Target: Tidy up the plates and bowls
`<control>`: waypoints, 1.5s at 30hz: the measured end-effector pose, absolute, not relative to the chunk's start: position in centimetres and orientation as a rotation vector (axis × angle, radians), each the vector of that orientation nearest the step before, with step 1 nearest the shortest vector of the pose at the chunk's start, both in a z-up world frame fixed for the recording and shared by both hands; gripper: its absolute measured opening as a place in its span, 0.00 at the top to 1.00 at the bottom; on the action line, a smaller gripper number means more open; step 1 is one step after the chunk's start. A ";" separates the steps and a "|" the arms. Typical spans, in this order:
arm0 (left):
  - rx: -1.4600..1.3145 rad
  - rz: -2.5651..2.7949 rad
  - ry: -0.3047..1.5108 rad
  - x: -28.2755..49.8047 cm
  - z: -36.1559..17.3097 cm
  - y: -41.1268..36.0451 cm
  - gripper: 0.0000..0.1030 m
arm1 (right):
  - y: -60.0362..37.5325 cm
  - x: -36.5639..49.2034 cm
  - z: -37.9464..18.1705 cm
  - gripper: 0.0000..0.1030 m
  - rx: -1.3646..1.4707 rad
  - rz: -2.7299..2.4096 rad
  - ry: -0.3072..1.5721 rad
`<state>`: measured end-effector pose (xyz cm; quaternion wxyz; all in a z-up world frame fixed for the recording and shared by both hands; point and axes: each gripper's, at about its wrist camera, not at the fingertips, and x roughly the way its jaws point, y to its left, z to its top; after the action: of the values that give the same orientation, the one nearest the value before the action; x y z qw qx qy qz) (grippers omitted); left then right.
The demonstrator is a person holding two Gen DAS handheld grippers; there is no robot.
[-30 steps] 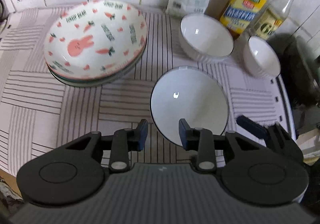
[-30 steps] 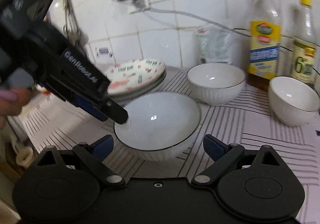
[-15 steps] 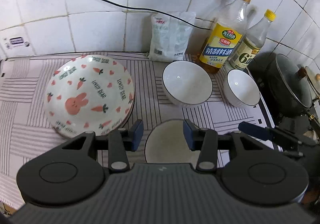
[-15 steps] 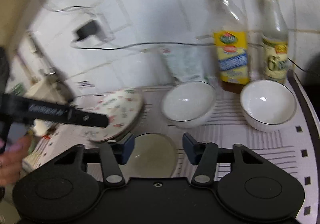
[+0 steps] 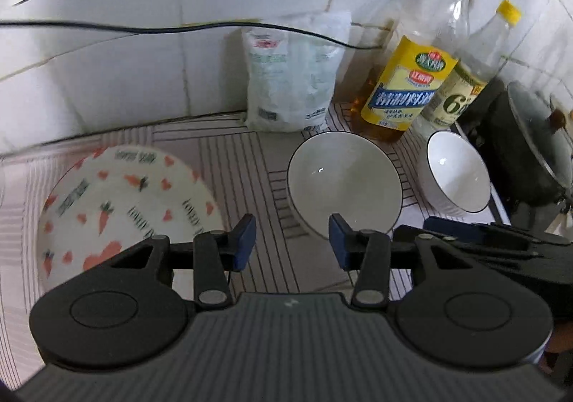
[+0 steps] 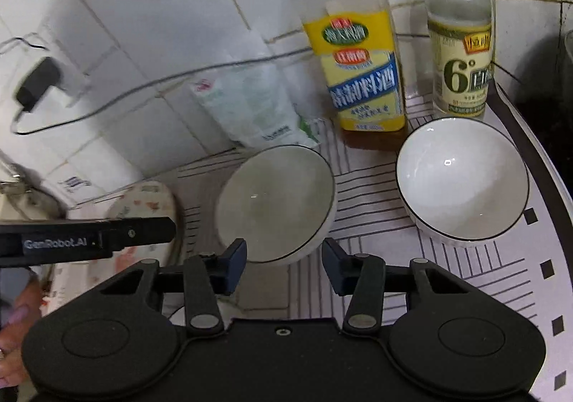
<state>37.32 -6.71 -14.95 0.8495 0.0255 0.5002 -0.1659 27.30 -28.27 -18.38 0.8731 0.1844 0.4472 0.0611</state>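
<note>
A carrot-and-rabbit patterned plate [image 5: 121,201] lies at the left on the striped mat; it also shows in the right wrist view [image 6: 143,203]. A white bowl with a dark rim [image 5: 343,183] stands in the middle, also in the right wrist view [image 6: 275,201]. A smaller white bowl [image 5: 456,176] stands at the right by the bottles, also in the right wrist view [image 6: 462,180]. My left gripper [image 5: 292,240] is open and empty, just short of the middle bowl. My right gripper [image 6: 284,266] is open and empty, near the same bowl's front edge. The third white bowl is hidden below the grippers.
Two bottles [image 5: 408,79] [image 6: 460,54] and a white bag [image 5: 293,72] stand against the tiled wall. A black pot with a lid [image 5: 526,147] sits at the right. A black cable [image 5: 143,29] runs along the wall. The mat edge [image 6: 544,208] curves at the right.
Both grippers have risen and moved forward toward the wall. The large white bowl near the front has dropped out of sight below them. The right gripper's jaws have narrowed from wide open.
</note>
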 end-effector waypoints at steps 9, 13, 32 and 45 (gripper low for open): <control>0.168 -0.401 1.093 40.3 -18.6 -8.7 0.58 | -29.4 29.1 -21.9 0.64 0.493 -0.013 0.925; 0.162 -0.415 1.115 40.9 -19.3 -8.8 0.58 | -29.8 29.0 -22.2 0.75 0.534 -0.024 0.909; 0.116 -0.414 1.123 38.7 -17.9 -8.9 0.84 | -29.3 27.8 -20.2 0.87 0.509 -0.033 0.890; 0.172 -0.392 1.098 31.6 -10.7 -7.9 0.84 | -27.9 21.0 -12.6 0.87 0.495 0.031 0.778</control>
<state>31.59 -7.91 -10.66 0.8314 0.0810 0.5177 -0.1849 21.03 -27.86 -12.63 0.8955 0.2389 0.3753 0.0148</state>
